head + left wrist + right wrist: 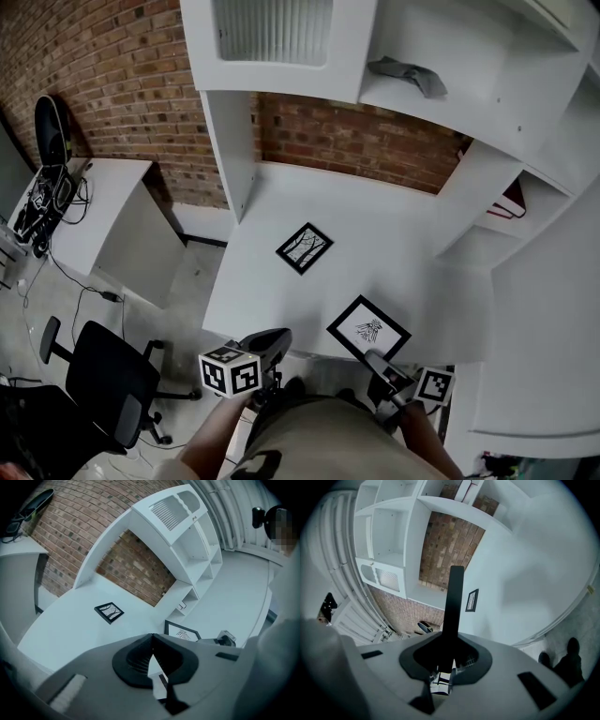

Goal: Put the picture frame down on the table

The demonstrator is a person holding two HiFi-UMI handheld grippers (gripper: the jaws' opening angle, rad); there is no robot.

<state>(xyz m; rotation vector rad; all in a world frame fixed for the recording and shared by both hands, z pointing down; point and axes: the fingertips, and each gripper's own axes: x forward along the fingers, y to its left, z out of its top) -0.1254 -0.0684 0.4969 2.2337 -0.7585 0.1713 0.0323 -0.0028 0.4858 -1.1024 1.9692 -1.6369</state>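
one frame point(368, 329) in right claw point(375, 359), cloth point(409, 75) on shelf point(487, 84)

Head view steeply above table point(272, 281), gripper views low at its edge, all sharing small frame point(304, 247)

Left tool point(274, 339) is closed and empty; right tool point(377, 360) pinches the picture frame point(368, 328) edge.

Cool, even, rather dim light lies on the white table point(403, 244); the brick point(356, 141) behind the table sits in shade. Both gripper views bulge, corners black. Floor point(192, 277) left of the table seems murkier.
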